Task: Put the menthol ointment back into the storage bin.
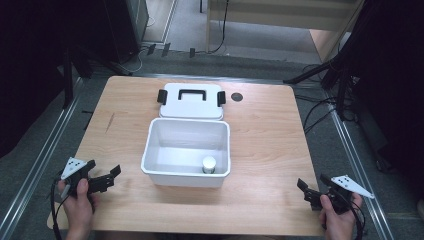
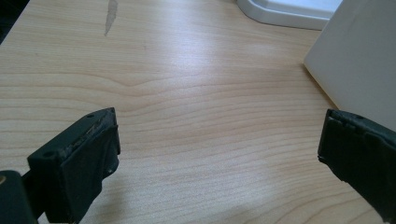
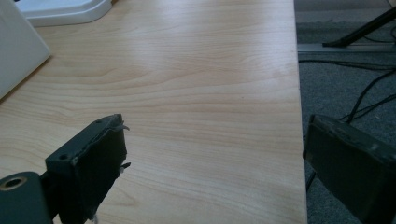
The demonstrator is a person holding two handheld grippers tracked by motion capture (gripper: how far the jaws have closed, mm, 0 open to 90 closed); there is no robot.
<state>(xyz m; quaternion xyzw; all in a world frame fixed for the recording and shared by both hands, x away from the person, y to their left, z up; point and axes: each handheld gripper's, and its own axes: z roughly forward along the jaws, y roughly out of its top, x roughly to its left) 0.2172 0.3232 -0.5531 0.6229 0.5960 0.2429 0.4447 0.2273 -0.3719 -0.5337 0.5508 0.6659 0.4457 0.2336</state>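
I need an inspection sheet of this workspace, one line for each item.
Surface: light wooden table, a dark streak near its left edge, a round dark hole at the back.
Job's things: open white plastic box with a small white cylindrical container inside; white lid with black handle and clips lying behind the box.
Clutter: nothing seen.
Grippers: left gripper and right gripper, both open, holding nothing, at the near corners.
Cables: black cables on the floor, right side.
Surroundings: grey floor, dark stands.
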